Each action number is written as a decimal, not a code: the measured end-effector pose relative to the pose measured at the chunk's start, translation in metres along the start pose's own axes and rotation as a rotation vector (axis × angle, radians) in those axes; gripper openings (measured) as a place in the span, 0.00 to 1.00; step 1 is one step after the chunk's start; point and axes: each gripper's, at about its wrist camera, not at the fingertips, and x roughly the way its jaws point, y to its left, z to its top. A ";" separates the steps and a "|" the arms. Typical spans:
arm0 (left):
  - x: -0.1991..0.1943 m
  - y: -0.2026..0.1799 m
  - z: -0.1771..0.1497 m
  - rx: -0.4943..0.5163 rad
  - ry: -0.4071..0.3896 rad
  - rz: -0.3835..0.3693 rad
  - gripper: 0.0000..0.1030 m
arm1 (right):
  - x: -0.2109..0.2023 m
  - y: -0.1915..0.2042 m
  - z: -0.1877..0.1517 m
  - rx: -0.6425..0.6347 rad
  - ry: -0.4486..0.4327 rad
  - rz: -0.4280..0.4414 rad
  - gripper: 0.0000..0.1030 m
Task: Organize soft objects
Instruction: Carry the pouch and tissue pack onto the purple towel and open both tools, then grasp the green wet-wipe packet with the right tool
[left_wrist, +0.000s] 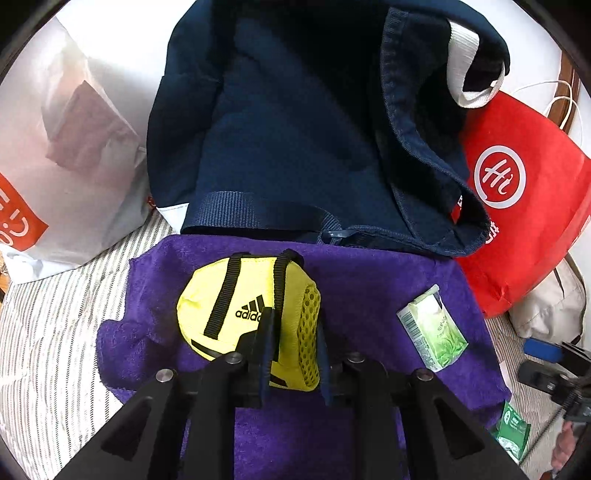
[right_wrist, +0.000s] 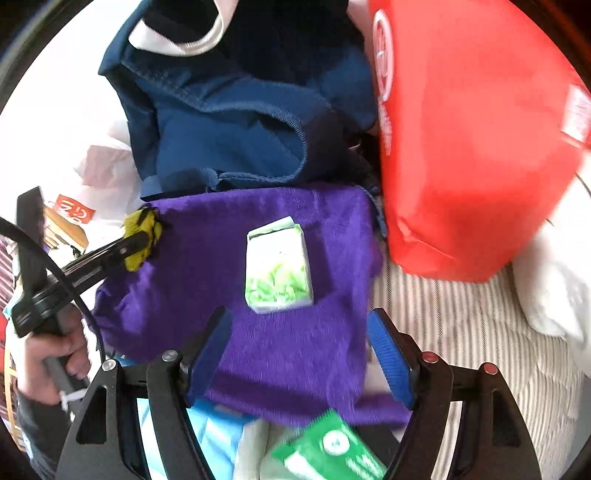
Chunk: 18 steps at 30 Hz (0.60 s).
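Note:
My left gripper (left_wrist: 295, 332) is shut on a yellow Adidas pouch (left_wrist: 236, 306) with black straps, just over a purple towel (left_wrist: 369, 280). The right wrist view shows that same gripper (right_wrist: 142, 238) clamping the pouch (right_wrist: 138, 225) at the towel's (right_wrist: 258, 332) left edge. A green-and-white tissue pack (right_wrist: 277, 266) lies in the middle of the towel, in front of my right gripper (right_wrist: 299, 354). That gripper is open, its blue pads (right_wrist: 208, 354) wide apart with nothing between them. The tissue pack (left_wrist: 432, 328) also shows to the right of the pouch.
A navy bag (left_wrist: 277, 129) gapes open behind the towel. A red bag (left_wrist: 517, 206) stands to its right and a white plastic bag (left_wrist: 55, 147) to its left. A green packet (right_wrist: 332, 450) lies near the towel's front edge on striped bedding (right_wrist: 461, 332). A hand (right_wrist: 55, 354) holds the left gripper.

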 end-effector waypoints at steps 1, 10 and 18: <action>0.002 -0.001 0.001 0.000 0.003 0.003 0.23 | -0.006 -0.001 -0.002 0.003 -0.007 0.000 0.73; 0.004 -0.011 0.000 -0.027 0.038 0.032 0.56 | -0.045 -0.024 -0.035 0.049 -0.034 -0.011 0.73; -0.034 -0.018 -0.008 -0.001 0.004 0.055 0.59 | -0.054 -0.043 -0.063 0.062 -0.011 -0.055 0.73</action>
